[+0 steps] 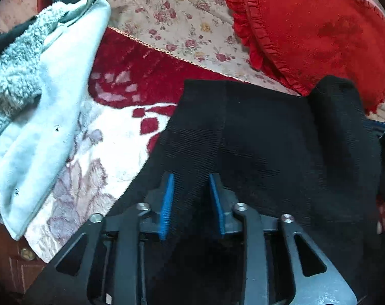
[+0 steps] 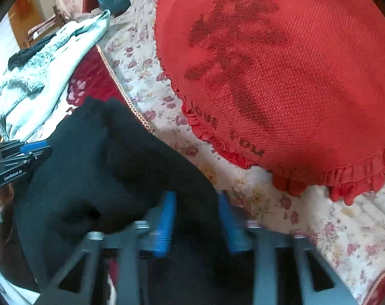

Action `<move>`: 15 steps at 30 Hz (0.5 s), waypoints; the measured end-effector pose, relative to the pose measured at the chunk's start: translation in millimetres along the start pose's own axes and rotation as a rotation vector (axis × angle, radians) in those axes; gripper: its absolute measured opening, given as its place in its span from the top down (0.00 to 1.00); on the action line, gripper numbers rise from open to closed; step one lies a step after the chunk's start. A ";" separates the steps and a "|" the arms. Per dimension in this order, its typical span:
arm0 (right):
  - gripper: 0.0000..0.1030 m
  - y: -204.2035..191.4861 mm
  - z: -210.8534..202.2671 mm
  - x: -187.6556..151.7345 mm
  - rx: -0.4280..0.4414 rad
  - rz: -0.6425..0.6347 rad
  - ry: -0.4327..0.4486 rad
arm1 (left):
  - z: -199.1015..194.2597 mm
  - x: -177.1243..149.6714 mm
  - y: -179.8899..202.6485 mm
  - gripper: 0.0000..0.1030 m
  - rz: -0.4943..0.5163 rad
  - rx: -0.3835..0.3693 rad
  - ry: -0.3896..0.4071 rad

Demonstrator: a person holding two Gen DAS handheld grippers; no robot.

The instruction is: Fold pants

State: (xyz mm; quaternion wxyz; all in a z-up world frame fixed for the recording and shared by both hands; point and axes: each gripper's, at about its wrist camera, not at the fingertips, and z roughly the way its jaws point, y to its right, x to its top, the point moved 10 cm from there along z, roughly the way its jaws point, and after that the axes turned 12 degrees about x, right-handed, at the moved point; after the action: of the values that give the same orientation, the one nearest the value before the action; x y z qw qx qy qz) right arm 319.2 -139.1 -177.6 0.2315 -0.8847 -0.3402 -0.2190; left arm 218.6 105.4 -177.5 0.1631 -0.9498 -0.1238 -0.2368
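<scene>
The black pants (image 1: 256,132) lie spread on a bed, with their far edge against a red cushion. My left gripper (image 1: 191,178) hovers over their near part. It is open, with its blue pads apart and only flat black cloth showing between them. In the right wrist view the pants (image 2: 111,157) bunch up toward my right gripper (image 2: 197,198), which is blurred. Its blue pads stand apart with black cloth filling the gap, and I see no pinch. The left gripper (image 2: 34,150) shows at the left edge, beside the pants.
A round red frilled cushion (image 2: 281,76) lies on a floral quilt (image 2: 319,228) to the right. A red and white blanket (image 1: 121,132) lies under the pants. A pale blue fleece-lined garment (image 1: 52,96) is piled at the left. Wooden furniture (image 1: 11,261) shows below the bed edge.
</scene>
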 end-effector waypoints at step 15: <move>0.99 -157.4 -153.0 -74.0 -0.059 -0.214 0.235 | -15.5 -37.4 -50.4 0.68 -0.143 -0.049 -0.059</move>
State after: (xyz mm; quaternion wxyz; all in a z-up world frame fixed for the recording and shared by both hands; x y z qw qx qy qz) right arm 123.5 -157.5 -55.0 0.2191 -0.8181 -0.3965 -0.3542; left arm 164.4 140.0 -170.2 0.1188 -0.9488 -0.1902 -0.2226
